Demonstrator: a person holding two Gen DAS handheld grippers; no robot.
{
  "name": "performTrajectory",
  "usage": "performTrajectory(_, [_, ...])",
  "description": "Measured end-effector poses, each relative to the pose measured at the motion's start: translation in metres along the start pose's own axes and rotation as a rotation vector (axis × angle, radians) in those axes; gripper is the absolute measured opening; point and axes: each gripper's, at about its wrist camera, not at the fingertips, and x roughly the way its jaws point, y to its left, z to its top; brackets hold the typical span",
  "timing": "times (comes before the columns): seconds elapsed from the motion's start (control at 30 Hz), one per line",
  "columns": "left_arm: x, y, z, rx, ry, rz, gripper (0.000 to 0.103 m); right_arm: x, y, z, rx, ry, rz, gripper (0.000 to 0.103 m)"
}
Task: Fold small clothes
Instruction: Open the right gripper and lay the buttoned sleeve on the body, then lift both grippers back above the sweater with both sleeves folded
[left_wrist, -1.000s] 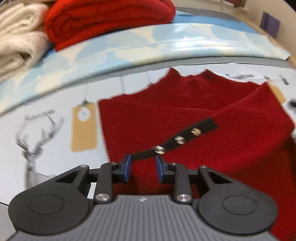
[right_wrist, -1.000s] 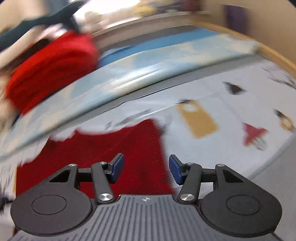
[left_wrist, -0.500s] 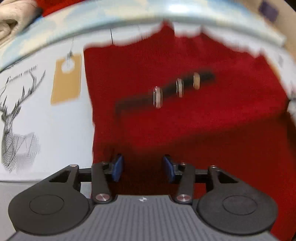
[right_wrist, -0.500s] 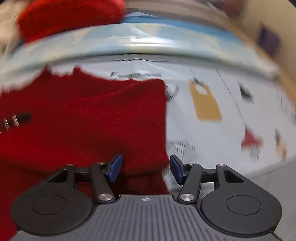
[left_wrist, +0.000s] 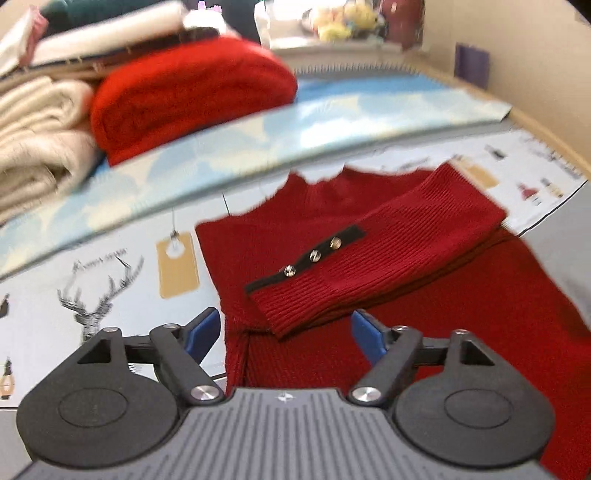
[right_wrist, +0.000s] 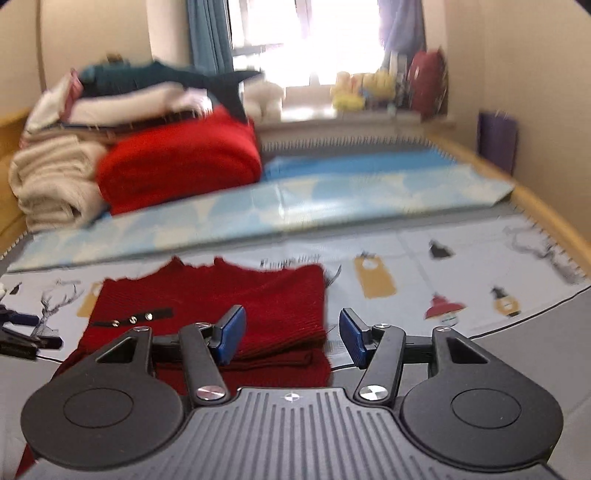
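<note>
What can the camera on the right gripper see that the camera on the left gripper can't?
Only the right wrist view shows the bright window, the blue curtain and the left gripper itself, poking in at the edge. Only the left wrist view shows the folded sleeve's cuff up close, lying loose between its opening jaws. Both show the dark red sweater with its black button strip, the bright red folded knit and the cream stack behind.

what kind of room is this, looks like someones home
Probably a bedroom at home: the dark red sweater lies on a wood-edged bed, a pile of folded clothes sits behind it, and a curtained window has a cluttered sill.
</note>
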Motion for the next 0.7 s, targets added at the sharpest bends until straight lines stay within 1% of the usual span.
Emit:
performTrajectory(0.07, [-0.029, -0.003, -0.008, -0.016, -0.036, 0.007, 0.083, -0.026, 0.001, -0.018, -0.014, -0.035, -0.005, 0.058])
performTrajectory(0.13, [-0.057, -0.007, -0.015, -0.041, -0.079, 0.011, 0.084, -0.043, -0.001, -0.030, -0.003, -0.056, 0.010, 0.059])
performTrajectory(0.2, [-0.084, -0.011, -0.026, -0.060, -0.121, 0.018, 0.090, -0.060, -0.003, -0.047, 0.010, -0.078, 0.021, 0.061])
performTrajectory(0.27, [-0.111, -0.016, -0.040, -0.079, -0.159, 0.023, 0.093, -0.068, -0.004, -0.067, -0.012, -0.070, -0.012, 0.061])
performTrajectory(0.33, [-0.134, -0.023, -0.058, -0.088, -0.165, 0.025, 0.093, -0.074, -0.005, -0.087, -0.024, -0.057, -0.029, 0.061])
performTrajectory(0.37, [-0.144, -0.026, -0.067, -0.092, -0.162, 0.029, 0.093, -0.077, -0.007, -0.097, -0.008, -0.040, -0.027, 0.061])
performTrajectory(0.43, [-0.163, -0.033, -0.087, -0.092, -0.150, 0.037, 0.093, -0.081, -0.008, -0.103, 0.058, -0.020, -0.001, 0.061])
performTrajectory(0.47, [-0.169, -0.038, -0.095, -0.086, -0.142, 0.046, 0.093, -0.084, -0.003, -0.102, 0.063, -0.027, 0.023, 0.061])
performTrajectory(0.53, [-0.180, -0.045, -0.110, -0.079, -0.127, 0.062, 0.093, -0.089, 0.010, -0.105, -0.004, -0.060, 0.027, 0.061])
performTrajectory(0.6, [-0.188, -0.051, -0.123, -0.083, -0.120, 0.070, 0.093, -0.087, 0.021, -0.110, -0.068, -0.050, 0.033, 0.060])
performTrajectory(0.67, [-0.195, -0.055, -0.135, -0.107, -0.124, 0.074, 0.093, -0.087, 0.029, -0.112, -0.096, -0.043, 0.055, 0.059])
performTrajectory(0.7, [-0.196, -0.055, -0.142, -0.135, -0.129, 0.076, 0.093, -0.088, 0.032, -0.113, -0.110, -0.046, 0.067, 0.059])
